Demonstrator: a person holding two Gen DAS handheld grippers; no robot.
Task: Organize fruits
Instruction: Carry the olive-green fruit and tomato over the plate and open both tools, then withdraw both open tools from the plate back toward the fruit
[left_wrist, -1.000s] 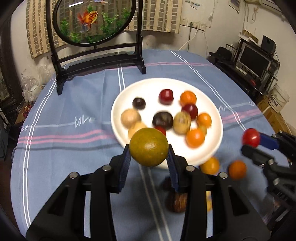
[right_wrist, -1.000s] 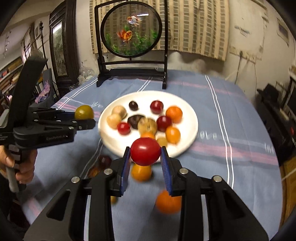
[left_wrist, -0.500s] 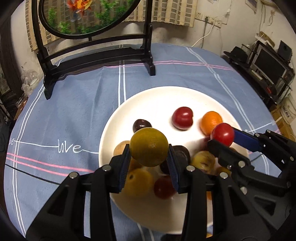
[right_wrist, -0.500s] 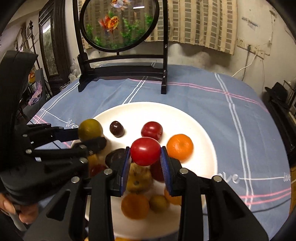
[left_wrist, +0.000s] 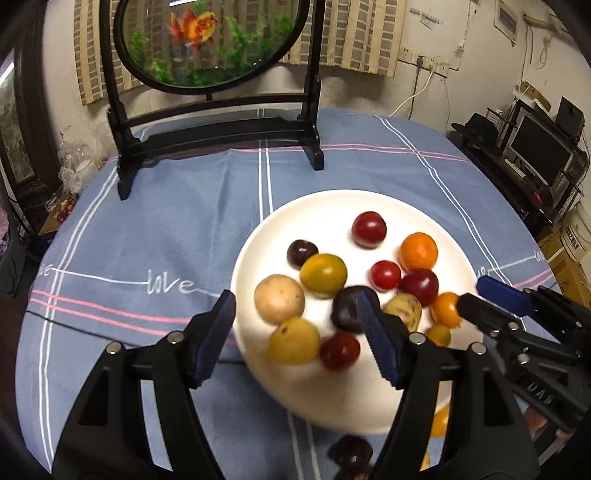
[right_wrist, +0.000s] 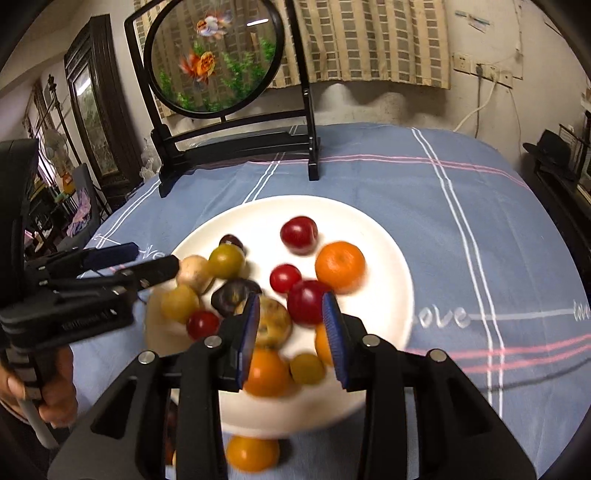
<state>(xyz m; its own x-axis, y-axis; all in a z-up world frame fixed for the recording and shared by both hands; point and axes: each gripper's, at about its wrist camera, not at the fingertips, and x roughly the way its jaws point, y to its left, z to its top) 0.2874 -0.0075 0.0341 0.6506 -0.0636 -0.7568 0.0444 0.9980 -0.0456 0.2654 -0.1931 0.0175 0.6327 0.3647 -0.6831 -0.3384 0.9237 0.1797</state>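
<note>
A white plate on the blue tablecloth holds several fruits. The yellow-green fruit and the small red fruit lie on it among an orange, plums and pale fruits. My left gripper is open and empty above the plate's near left edge. My right gripper is open and empty above the plate's near part. Each gripper shows in the other's view: the right one, the left one.
A round fish-painting screen on a black stand stands at the table's far side. Loose fruits lie on the cloth near me: an orange one and a dark one. Shelves and a monitor are to the right.
Both grippers have opened. The yellow-green fruit left the left gripper and the small red fruit left the right one; both now lie on the plate. Both grippers have drawn back a little.
</note>
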